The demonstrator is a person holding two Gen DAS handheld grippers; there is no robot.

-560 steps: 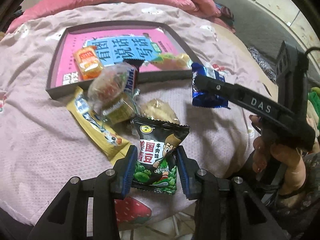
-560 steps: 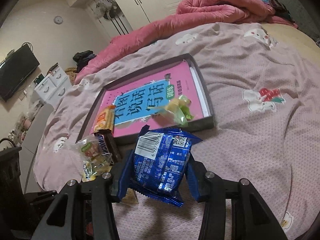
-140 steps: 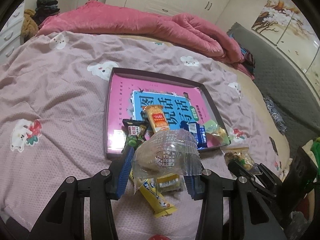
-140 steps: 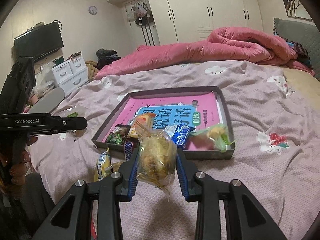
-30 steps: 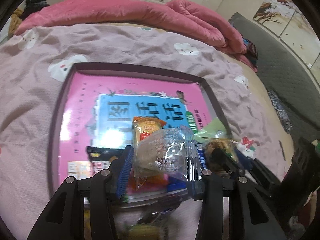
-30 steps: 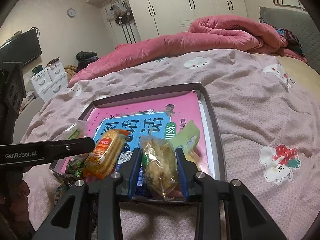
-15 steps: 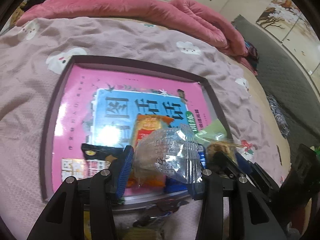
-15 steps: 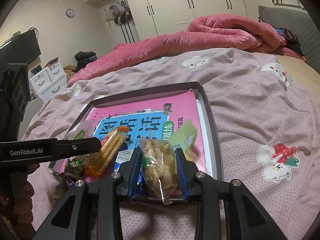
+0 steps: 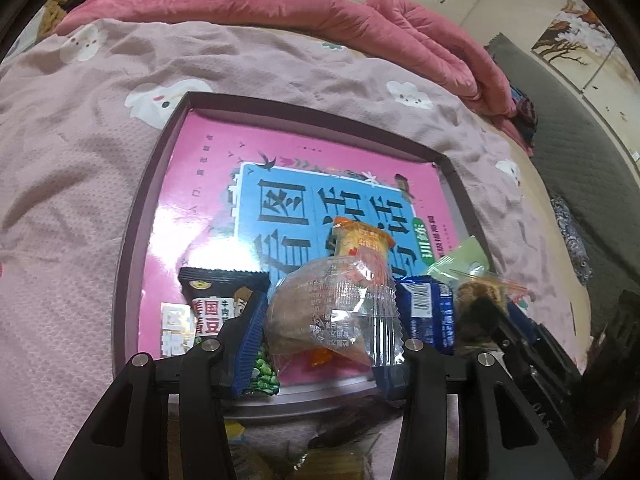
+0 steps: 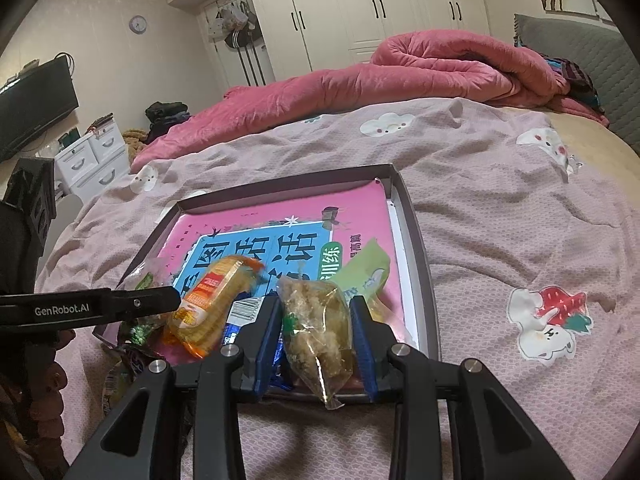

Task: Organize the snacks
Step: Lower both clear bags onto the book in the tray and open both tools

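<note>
My left gripper [image 9: 324, 332] is shut on a clear-wrapped snack [image 9: 332, 312] and holds it over the near edge of the dark tray [image 9: 132, 216] with the pink book in it. My right gripper [image 10: 316, 328] is shut on a clear packet of brown snack [image 10: 316, 320] over the tray's near right part [image 10: 420, 264]. In the tray lie a black green-bean packet [image 9: 218, 300], an orange packet [image 9: 360, 242], a blue packet [image 9: 430, 312] and a green packet [image 10: 364, 270]. The left gripper's finger shows in the right wrist view [image 10: 120, 302].
The tray sits on a pink bedsheet [image 10: 520, 220]. A rolled pink quilt [image 10: 400, 68] lies at the back. More snacks lie on the sheet just before the tray [image 9: 332, 456]. A white drawer unit [image 10: 92, 156] and a TV [image 10: 32, 104] stand at the left.
Both grippers have drawn back a little towards the tray's near edge, still holding their packets. The orange packet sits slightly farther from the left gripper.
</note>
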